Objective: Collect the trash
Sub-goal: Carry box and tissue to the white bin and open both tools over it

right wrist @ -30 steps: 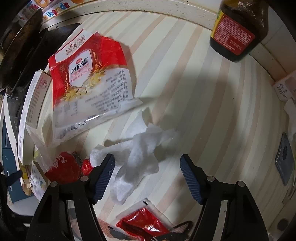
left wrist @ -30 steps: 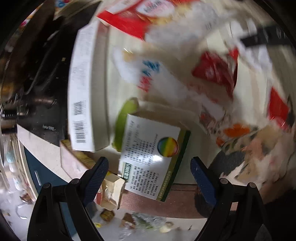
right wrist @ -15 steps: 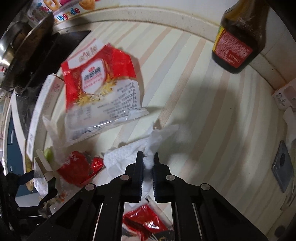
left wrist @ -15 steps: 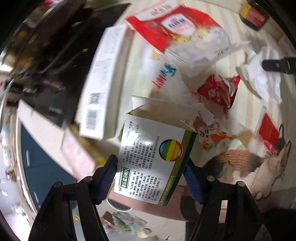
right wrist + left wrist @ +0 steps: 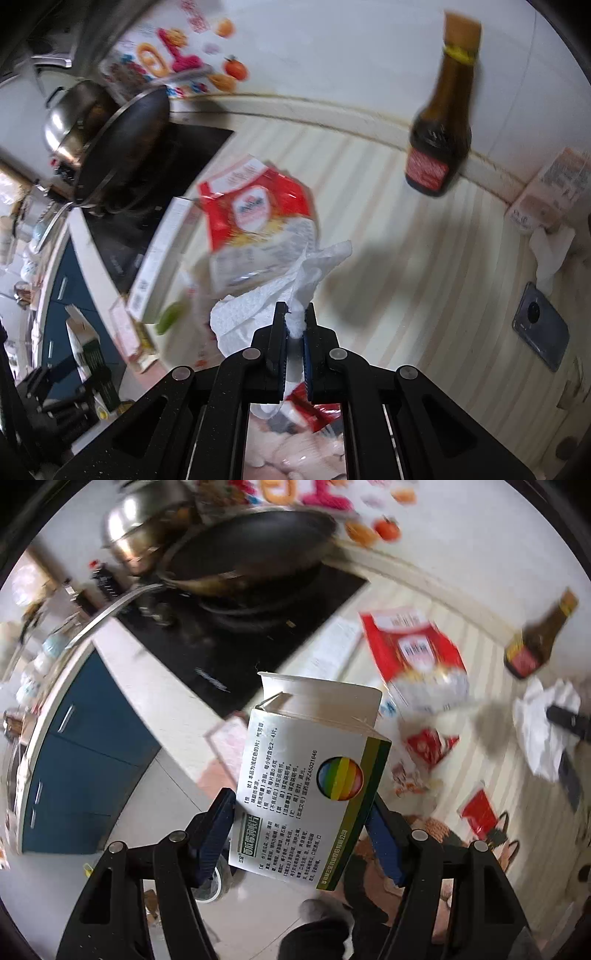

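My left gripper (image 5: 301,830) is shut on an opened white-and-green medicine box (image 5: 306,775) with a rainbow dot, held up off the striped counter (image 5: 517,812). My right gripper (image 5: 294,328) is shut on a crumpled white paper towel (image 5: 280,295), lifted above the counter (image 5: 406,277); the towel also shows in the left wrist view (image 5: 543,720). A red-and-white sugar bag (image 5: 255,221) lies behind it, also in the left wrist view (image 5: 417,657). Small red wrappers (image 5: 430,746) lie on the counter.
A black stove top (image 5: 240,635) with a frying pan (image 5: 243,557) and a steel pot (image 5: 70,122) sits to the left. A dark sauce bottle (image 5: 439,136) stands at the back wall. A long white box (image 5: 159,262) lies by the stove. A phone (image 5: 541,328) lies at right.
My left gripper has closed on the medicine box and lifted it away from the counter. My right gripper has closed on the paper towel and raised it.
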`<control>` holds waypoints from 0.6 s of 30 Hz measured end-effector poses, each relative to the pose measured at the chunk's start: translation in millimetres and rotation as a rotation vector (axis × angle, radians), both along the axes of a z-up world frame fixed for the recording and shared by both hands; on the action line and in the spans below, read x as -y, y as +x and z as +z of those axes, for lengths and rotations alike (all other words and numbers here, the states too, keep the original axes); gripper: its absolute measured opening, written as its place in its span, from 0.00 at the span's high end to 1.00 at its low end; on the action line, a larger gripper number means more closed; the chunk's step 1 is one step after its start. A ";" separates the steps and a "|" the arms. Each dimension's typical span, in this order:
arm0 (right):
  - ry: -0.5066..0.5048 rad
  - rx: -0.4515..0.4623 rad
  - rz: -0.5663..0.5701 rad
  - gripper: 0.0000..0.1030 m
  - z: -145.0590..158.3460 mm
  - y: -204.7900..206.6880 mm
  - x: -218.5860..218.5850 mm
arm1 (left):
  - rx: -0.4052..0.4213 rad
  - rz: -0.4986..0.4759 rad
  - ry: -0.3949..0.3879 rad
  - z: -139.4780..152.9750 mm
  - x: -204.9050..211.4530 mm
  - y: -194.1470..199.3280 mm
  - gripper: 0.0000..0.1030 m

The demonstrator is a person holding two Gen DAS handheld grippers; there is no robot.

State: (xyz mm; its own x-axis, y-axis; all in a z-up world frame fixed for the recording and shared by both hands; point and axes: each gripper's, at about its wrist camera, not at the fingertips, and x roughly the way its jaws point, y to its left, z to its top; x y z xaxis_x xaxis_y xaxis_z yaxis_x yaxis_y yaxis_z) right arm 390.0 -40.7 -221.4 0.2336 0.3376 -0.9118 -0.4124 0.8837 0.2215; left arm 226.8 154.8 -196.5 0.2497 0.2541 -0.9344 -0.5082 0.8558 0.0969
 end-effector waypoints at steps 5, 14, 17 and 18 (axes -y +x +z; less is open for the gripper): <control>0.013 0.076 0.096 0.93 36.5 -39.9 -39.0 | 0.091 0.117 0.009 23.5 -39.5 -48.1 0.35; 0.038 0.102 0.369 0.93 52.5 -175.9 -186.6 | 0.134 0.425 -0.029 12.5 -150.9 -213.0 0.36; 0.007 0.069 0.483 0.93 29.6 -233.6 -243.3 | 0.096 0.559 -0.055 -17.4 -190.5 -285.4 0.36; -0.014 0.062 0.537 0.93 14.4 -261.6 -268.5 | 0.080 0.609 -0.068 -31.7 -204.6 -311.2 0.36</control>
State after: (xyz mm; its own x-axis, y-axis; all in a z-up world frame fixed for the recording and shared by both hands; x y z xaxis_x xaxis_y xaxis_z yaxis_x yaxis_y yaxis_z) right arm 128.4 227.9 -207.0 0.0855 0.4124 -0.9070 -0.8187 0.5478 0.1719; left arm -84.5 359.4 -228.1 0.1483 0.3139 -0.9378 -0.9109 0.4126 -0.0059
